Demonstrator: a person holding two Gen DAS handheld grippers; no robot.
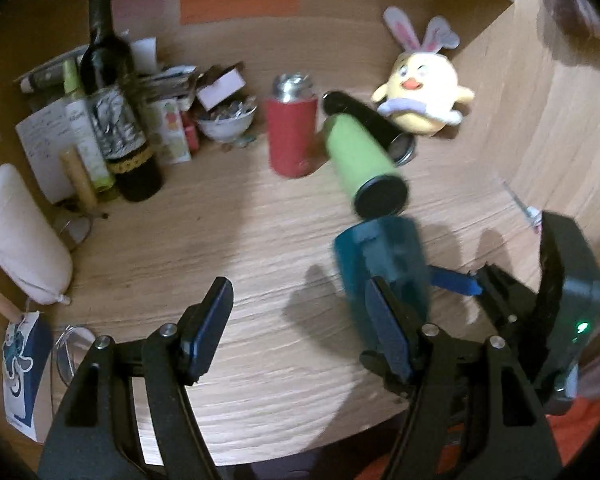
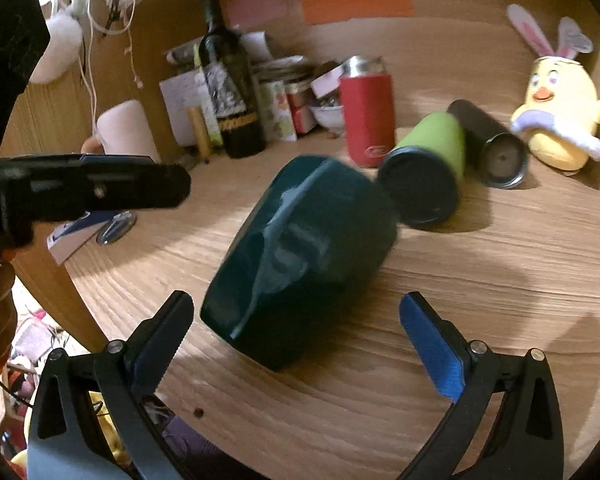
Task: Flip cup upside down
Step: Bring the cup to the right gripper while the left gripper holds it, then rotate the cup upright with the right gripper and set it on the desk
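A dark teal cup (image 2: 300, 256) is tilted on the wooden table (image 2: 460, 300), blurred, between the fingers of my right gripper (image 2: 304, 328), which is open around it without touching. In the left wrist view the same teal cup (image 1: 384, 264) stands just beyond my left gripper's right finger. My left gripper (image 1: 300, 320) is open and empty. The right gripper's body shows at the right edge of the left wrist view (image 1: 540, 300).
A lime green tumbler (image 2: 428, 164) and a black flask (image 2: 488, 144) lie on their sides behind the cup. A red can sleeve (image 2: 366, 112), wine bottle (image 2: 228, 84), clutter and a yellow chick plush (image 2: 556, 116) stand along the back.
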